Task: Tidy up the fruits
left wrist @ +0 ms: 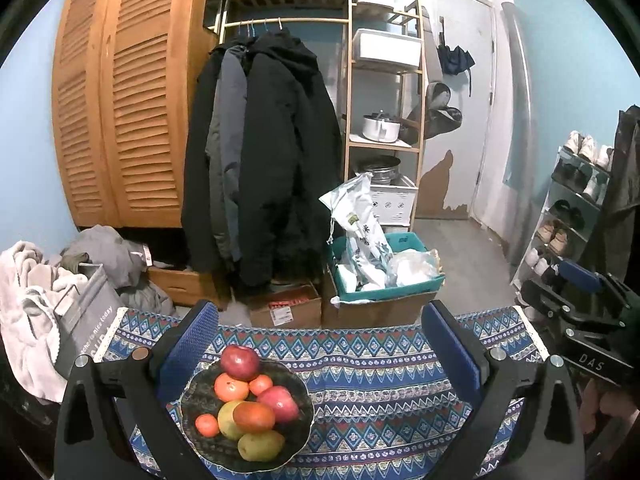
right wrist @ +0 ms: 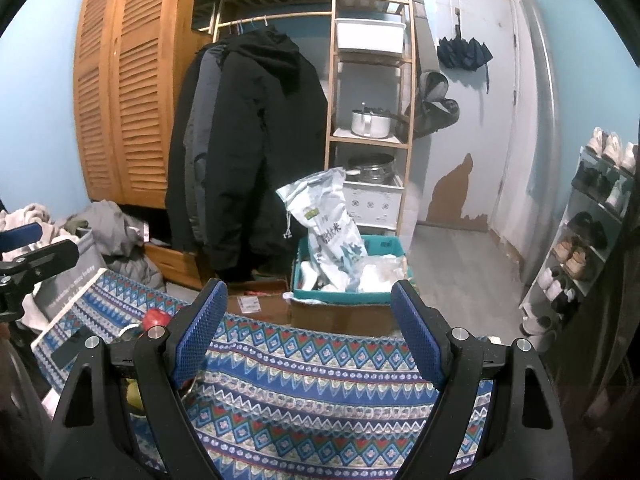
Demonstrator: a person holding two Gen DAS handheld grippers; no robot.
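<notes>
A dark bowl [left wrist: 200,392] stands on the blue patterned cloth [left wrist: 380,380], low and left in the left wrist view. It holds a red apple [left wrist: 240,361] on top, a second red apple [left wrist: 279,403], oranges [left wrist: 231,387], a red-green mango [left wrist: 252,416] and a yellow-green fruit [left wrist: 260,445]. My left gripper [left wrist: 320,352] hovers open over the cloth; the bowl lies by its left finger [left wrist: 188,344], untouched. My right gripper [right wrist: 308,320] is open and empty over bare cloth. Its left finger hides most of the bowl; one red apple [right wrist: 156,317] peeks out.
Past the table's far edge sit cardboard boxes [left wrist: 288,308] and a teal basket [left wrist: 416,276] of bags. Dark coats [left wrist: 264,160] hang behind, by a wooden shelf [left wrist: 384,144]. A laundry pile [left wrist: 36,288] lies left, a shoe rack [left wrist: 572,208] right.
</notes>
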